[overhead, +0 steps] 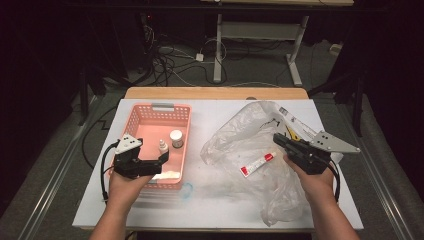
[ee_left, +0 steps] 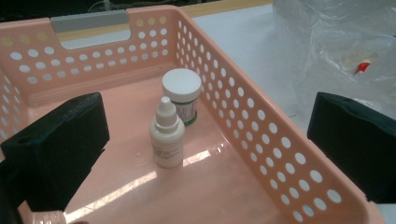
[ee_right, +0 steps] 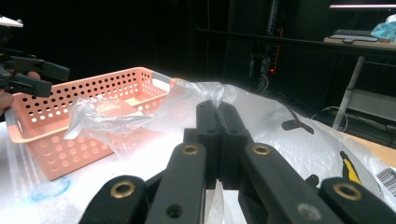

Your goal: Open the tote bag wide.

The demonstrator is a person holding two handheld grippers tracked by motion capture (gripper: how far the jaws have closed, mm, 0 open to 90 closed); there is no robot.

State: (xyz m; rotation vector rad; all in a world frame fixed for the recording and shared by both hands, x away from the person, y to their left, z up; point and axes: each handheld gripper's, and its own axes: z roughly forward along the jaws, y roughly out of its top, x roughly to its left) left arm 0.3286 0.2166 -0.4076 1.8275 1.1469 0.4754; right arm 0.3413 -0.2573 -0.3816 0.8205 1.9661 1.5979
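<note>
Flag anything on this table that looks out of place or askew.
Nothing is spilled or damaged. The dropper bottle and white-capped jar stand upright in the pink basket; a red-capped tube lies loose inside the crumpled plastic bag.

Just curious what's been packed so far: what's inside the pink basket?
In the pink basket stand a white dropper bottle and a white-lidded jar. Something pale lies at its near end, partly covered by the left gripper.

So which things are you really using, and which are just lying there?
In use:
- right tool, shut on the clear plastic bag
- left tool, open over the pink basket
- red-and-white tube in the bag
- dropper bottle
- white-lidded jar

Lying about:
- blue ring
</note>
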